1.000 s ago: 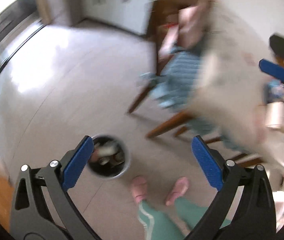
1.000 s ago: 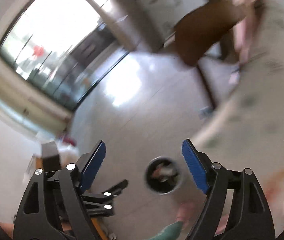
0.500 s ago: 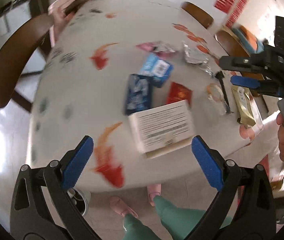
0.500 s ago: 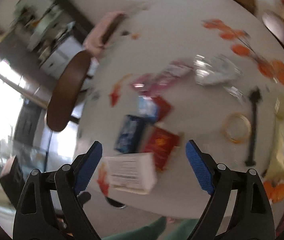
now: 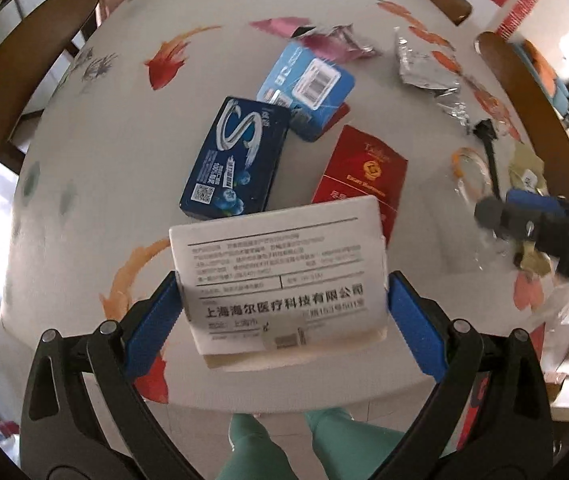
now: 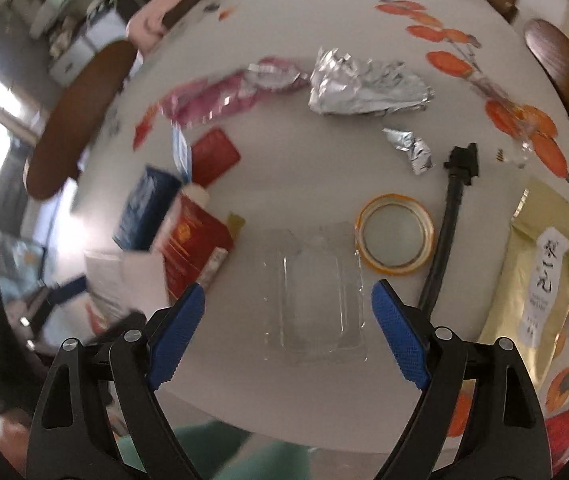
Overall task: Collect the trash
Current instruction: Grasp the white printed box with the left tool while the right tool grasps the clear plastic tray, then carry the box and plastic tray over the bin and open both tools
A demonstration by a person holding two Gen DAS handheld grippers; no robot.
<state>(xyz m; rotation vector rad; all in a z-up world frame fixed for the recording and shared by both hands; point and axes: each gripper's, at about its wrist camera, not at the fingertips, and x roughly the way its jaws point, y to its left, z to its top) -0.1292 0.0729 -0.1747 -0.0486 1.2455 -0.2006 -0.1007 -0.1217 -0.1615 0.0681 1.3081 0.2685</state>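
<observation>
White medicine box (image 5: 284, 276) at table (image 5: 132, 128) near edge, between wide left gripper (image 5: 284, 312) pads, unpinched | right gripper (image 6: 288, 340) wide, straddling clear blister tray (image 6: 312, 300) for pickup

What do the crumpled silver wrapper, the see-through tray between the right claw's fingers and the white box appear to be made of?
Crumpled silver wrapper: likely metallised foil, shiny, holding sharp creases. See-through tray: seemingly thin clear moulded plastic, glossy; the tablecloth shows through and only its edges catch light. White box: probably matte printed cardboard, with flat faces and square corners.
</observation>
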